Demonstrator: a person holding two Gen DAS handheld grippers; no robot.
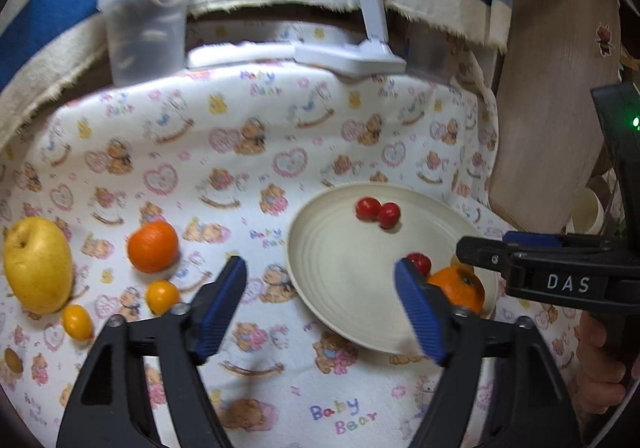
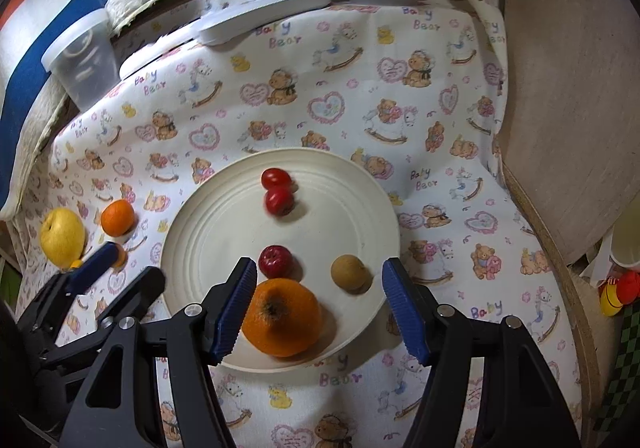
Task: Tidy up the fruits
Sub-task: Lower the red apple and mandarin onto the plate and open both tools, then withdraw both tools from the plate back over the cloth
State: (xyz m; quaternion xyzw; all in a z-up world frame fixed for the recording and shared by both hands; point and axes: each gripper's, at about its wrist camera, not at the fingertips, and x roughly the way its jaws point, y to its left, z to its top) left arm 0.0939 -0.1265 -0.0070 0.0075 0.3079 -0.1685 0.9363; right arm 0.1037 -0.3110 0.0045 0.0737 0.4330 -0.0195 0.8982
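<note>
A cream ridged plate (image 2: 372, 208) is seen on the bear-print cloth (image 2: 440, 96). On it are noted: two small red fruits (image 2: 277, 190) touching each other at the far side, a third red fruit (image 2: 275, 261) just beyond a large orange (image 2: 281, 318) at the near rim, and a small brown fruit (image 2: 349, 273) beside these. Off the plate, to its left, a yellow apple (image 1: 38, 264), a smaller orange (image 1: 153, 246) and two small yellow fruits (image 1: 162, 296) are observed on the cloth. A clear lidded tub (image 1: 146, 24) at the far edge appears empty. The left gripper (image 1: 320, 308) is held with jaws apart, nothing between them. The right gripper (image 2: 318, 306) is likewise spread, above the large orange without pressing it.
</note>
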